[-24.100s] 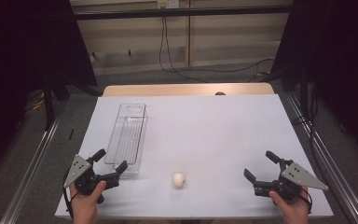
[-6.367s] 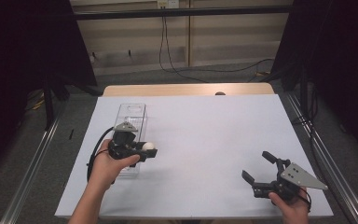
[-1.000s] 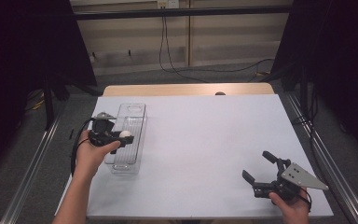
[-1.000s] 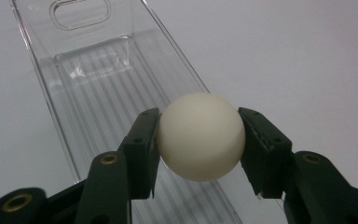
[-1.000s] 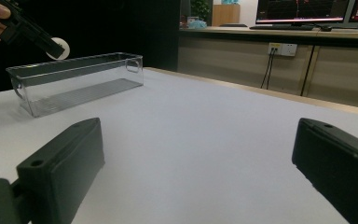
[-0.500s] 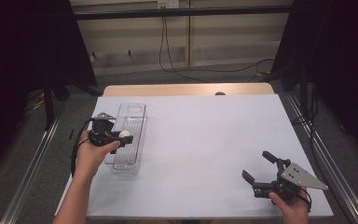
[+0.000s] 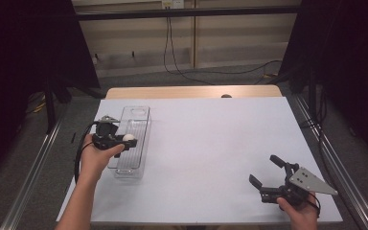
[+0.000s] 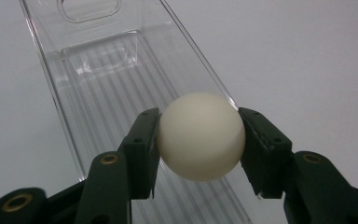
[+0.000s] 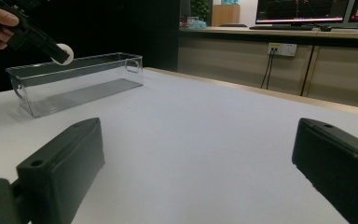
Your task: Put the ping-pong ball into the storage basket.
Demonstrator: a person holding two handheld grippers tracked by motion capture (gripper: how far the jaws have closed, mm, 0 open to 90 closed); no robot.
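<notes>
- White table (image 7: 211, 143), dark room behind.
- My left gripper (image 7: 120, 139) clamps the cream ball (image 8: 200, 135) btwn both pads, held above the clear bin (image 7: 139, 115) at far left.
- My right gripper (image 7: 268, 177) sits near right w/ jaws spread wide, holding nothing.

A lab: black curtains (image 7: 28, 72) around a rail-framed table (image 7: 220, 143), monitors (image 9: 303, 10) on a bench.
</notes>
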